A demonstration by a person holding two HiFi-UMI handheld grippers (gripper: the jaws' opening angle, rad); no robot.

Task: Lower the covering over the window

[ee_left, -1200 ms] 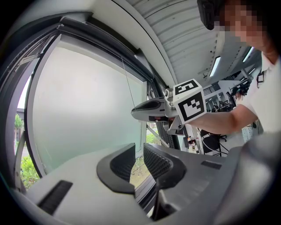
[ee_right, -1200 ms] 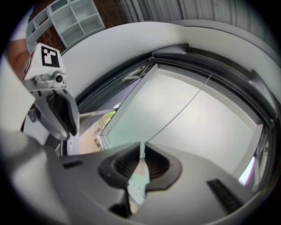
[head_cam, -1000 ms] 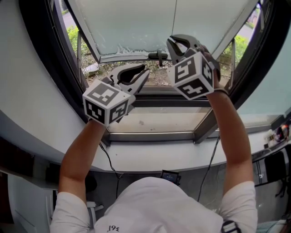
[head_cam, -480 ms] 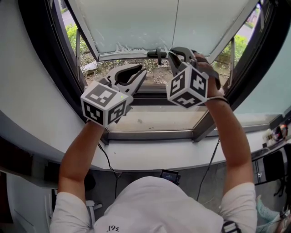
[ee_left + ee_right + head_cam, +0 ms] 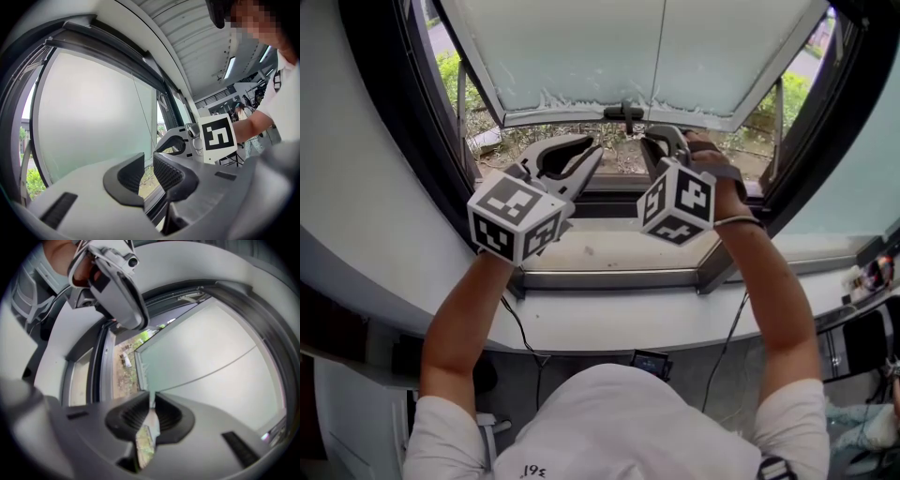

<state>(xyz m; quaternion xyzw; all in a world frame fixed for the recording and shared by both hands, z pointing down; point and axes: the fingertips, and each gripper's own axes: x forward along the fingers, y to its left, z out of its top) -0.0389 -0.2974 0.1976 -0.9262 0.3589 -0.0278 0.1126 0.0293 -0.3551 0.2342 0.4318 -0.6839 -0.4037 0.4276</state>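
Pull-down step, by my read. At upper centre of the head view the right gripper [image 5: 662,141] has its jaws pinched on what looks like the bottom edge of the blind [image 5: 609,56]. The left gripper [image 5: 581,155] sits just left, jaws slightly apart, nothing between. The blind is pale and translucent and fills the frame's top, with greenery showing below it. Next move: a straight, firm pull toward the sill [image 5: 609,251].

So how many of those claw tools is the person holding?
2: the left gripper, empty, beneath the blind's bottom edge; the right gripper, clamped on that edge.
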